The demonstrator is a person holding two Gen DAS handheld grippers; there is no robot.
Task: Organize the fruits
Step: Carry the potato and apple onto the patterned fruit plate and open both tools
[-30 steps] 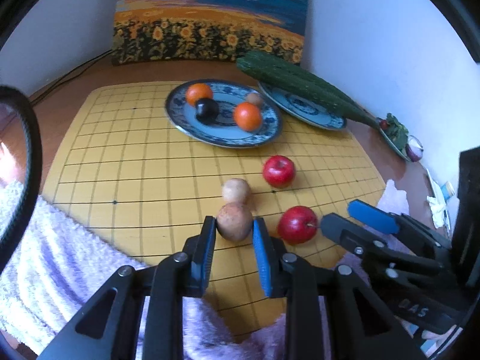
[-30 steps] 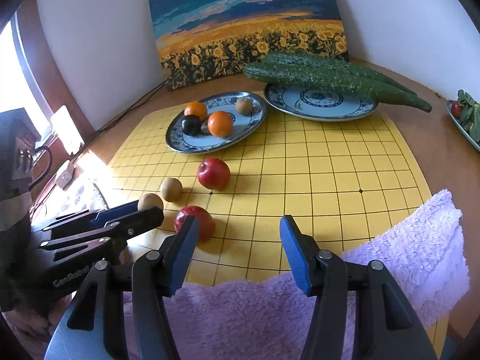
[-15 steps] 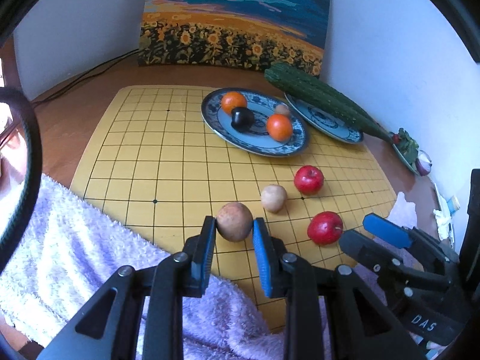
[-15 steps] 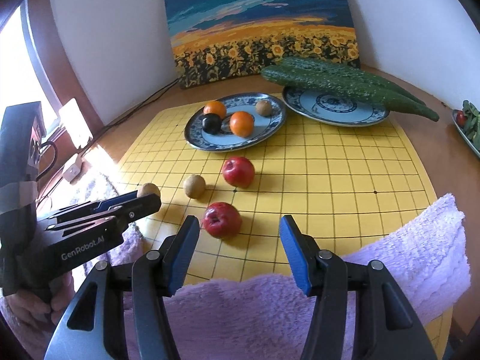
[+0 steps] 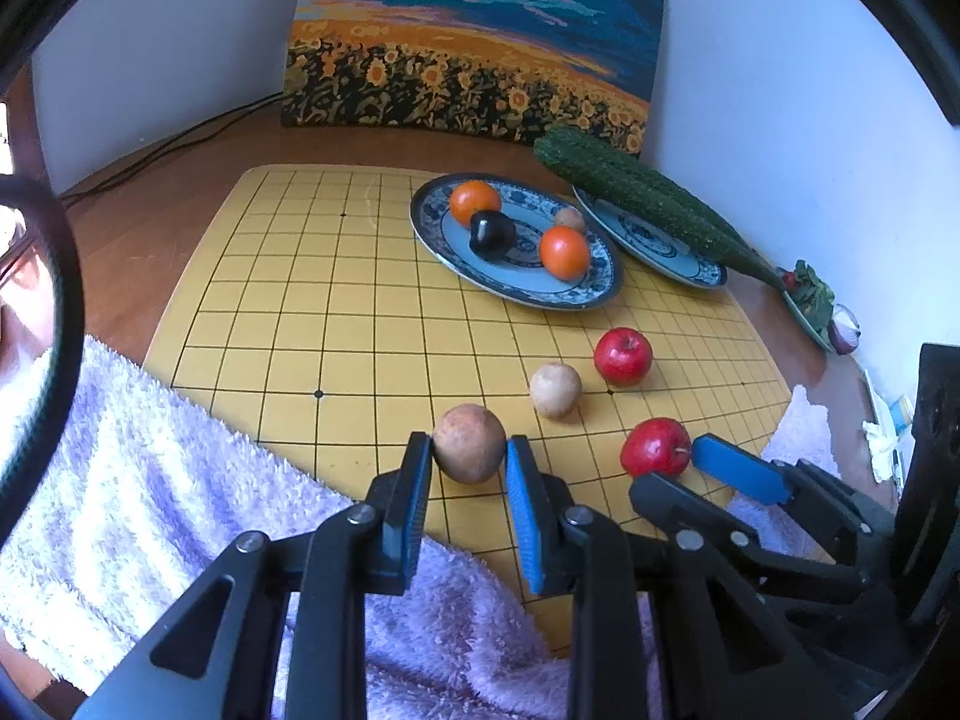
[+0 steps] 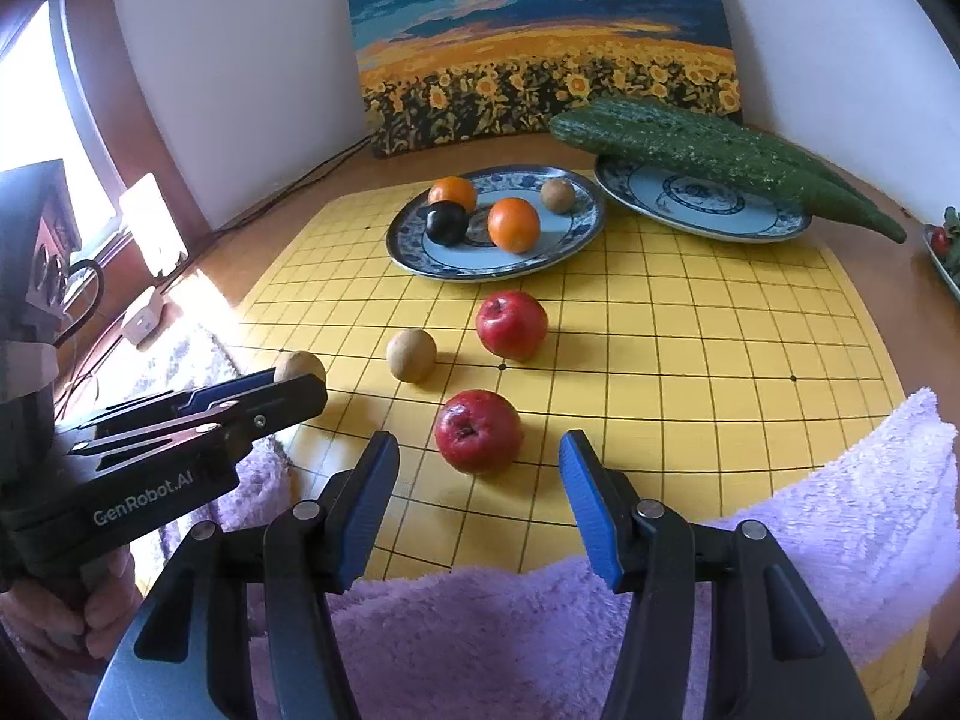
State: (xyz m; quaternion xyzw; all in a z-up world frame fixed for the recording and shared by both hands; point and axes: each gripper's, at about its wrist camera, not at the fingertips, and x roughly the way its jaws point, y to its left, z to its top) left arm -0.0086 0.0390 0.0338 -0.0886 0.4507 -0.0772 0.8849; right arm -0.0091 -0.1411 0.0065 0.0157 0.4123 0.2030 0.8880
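A yellow board (image 6: 690,360) carries a black grid. Two red apples (image 6: 478,431) and a tan-brown fruit (image 6: 411,354) lie on it. The plate (image 6: 414,258) is blue-and-white patterned, with orange fruits (image 6: 513,224) and one black fruit (image 6: 446,223). The towel (image 6: 540,630) is lilac; the cucumbers (image 6: 708,156) are dark green and speckled.

Black left tool (image 5: 469,459) and right tool (image 6: 479,461), blue ribbed pads, silver screws, white "GenRobot.AI" lettering
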